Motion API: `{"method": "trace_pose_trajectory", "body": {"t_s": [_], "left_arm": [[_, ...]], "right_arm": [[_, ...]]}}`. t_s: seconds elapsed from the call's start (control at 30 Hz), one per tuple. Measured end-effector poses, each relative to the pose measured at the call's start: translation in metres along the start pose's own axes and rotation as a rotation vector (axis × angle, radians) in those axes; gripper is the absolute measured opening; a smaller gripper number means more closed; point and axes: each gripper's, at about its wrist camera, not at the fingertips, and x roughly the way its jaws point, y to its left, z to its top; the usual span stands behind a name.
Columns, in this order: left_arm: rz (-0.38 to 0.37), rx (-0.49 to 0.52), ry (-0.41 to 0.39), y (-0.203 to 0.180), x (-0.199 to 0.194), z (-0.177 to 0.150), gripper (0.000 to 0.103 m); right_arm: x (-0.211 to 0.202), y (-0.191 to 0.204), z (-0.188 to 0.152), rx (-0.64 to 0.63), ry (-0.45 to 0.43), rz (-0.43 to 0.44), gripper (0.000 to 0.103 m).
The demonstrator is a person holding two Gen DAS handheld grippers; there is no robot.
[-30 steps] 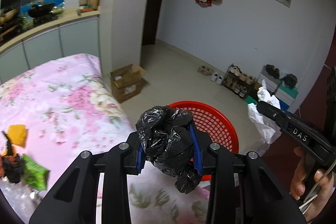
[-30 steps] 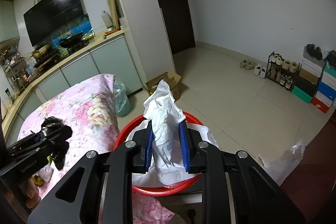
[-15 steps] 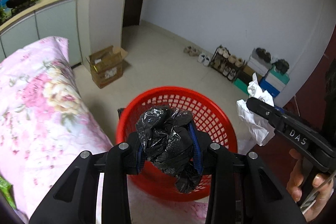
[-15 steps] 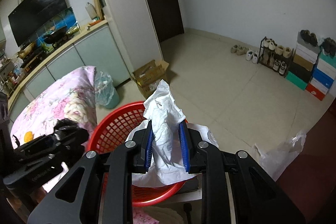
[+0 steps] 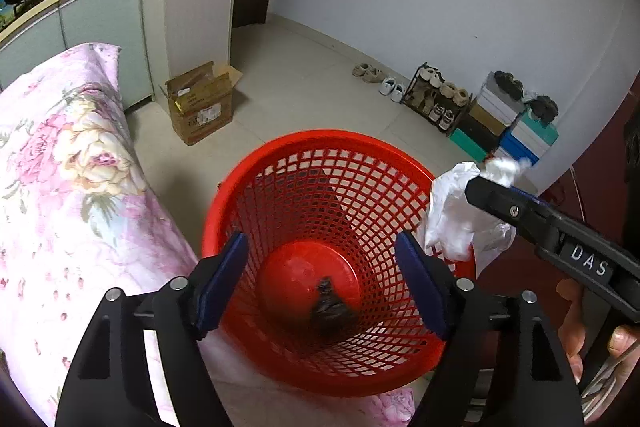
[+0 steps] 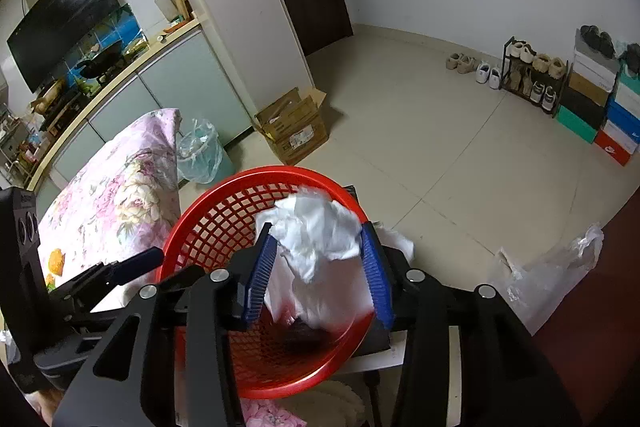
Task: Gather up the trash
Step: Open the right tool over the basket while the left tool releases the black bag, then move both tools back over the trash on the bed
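Observation:
The red mesh basket (image 5: 320, 141) stands right below both grippers. My left gripper (image 5: 320, 247) hangs over its mouth, jaws opening wide with nothing between them. The crumpled black bag (image 5: 330, 311) lies loose on the basket's bottom, and shows as a dark blur (image 6: 304, 333) in the right wrist view. My right gripper (image 6: 316, 229) is over the basket's (image 6: 224, 187) right rim with its jaws opening. The crumpled white paper (image 6: 320, 231) still sits between the blue pads, loosened and blurred. The same paper (image 5: 452, 219) appears at the right gripper's tip (image 5: 480, 187) in the left wrist view.
A pink floral cloth (image 5: 60, 167) lies left of the basket, with an orange scrap (image 6: 56, 261) on it. On the floor are a cardboard box (image 5: 200, 107), a bag-lined bin (image 6: 200, 151), a clear plastic bag (image 6: 552, 267) and a shoe rack (image 5: 436, 99) by the wall.
Both grippers came down over the red basket. The left jaws spread and the black bag dropped to the basket's bottom. The right jaws widened around the white paper.

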Motion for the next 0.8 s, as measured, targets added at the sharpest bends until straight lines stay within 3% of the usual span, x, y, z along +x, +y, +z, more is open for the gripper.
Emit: {"method": "trace_pose_trajectory", "body": {"t_s": [0.67, 0.8], "left_arm": [[0.179, -0.007, -0.161, 0.017, -0.086, -0.011, 0.083], [0.215, -0.011, -0.194, 0.017, -0.102, -0.017, 0.086]], "right_arm": [[-0.035, 0.014, -0.011, -0.043, -0.064, -0.002, 0.057], [-0.045, 0.021, -0.016, -0.056, -0.106, 0.002, 0.069]]}}
